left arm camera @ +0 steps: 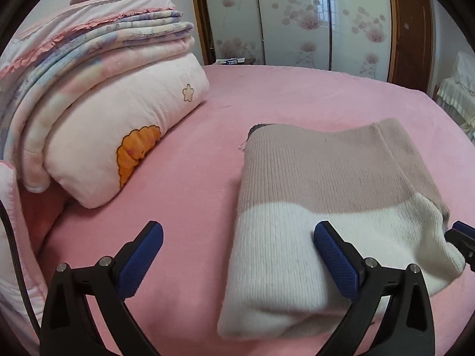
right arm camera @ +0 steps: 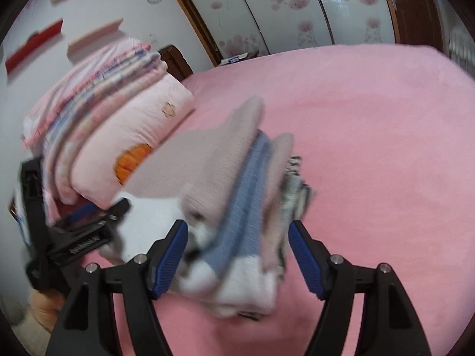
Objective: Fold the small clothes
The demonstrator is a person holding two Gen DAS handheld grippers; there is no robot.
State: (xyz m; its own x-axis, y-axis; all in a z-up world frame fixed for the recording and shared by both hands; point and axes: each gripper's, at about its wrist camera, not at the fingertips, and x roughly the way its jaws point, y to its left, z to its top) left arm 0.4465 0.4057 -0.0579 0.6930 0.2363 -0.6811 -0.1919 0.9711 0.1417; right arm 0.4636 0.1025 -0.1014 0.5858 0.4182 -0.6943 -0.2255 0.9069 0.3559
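The folded sweater point(left arm camera: 326, 207) lies on the pink bed point(left arm camera: 193, 178), just right of the stacked quilts point(left arm camera: 104, 103). The left gripper point(left arm camera: 237, 255) is spread wide — one pad over the sweater's white end, gripping nothing. The right gripper point(right arm camera: 237, 255) straddles the sweater's layered edge — jaws apart, not pressing.

A home bedroom: pink bed point(left arm camera: 267, 95), stacked quilts point(left arm camera: 98, 95), floral wardrobe point(left arm camera: 297, 17).

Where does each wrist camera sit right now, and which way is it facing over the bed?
Left wrist: rides the left gripper, angled down at the folded sweater on the pink bed; open blue fingers show, right gripper's tip at the frame's right edge.
Right wrist: rides the right gripper, facing the sweater's layered side; its pads flank the edge without clearly pressing; left gripper at left.
Shared: sweater, bed, stacked bedding, floral wardrobe doors.
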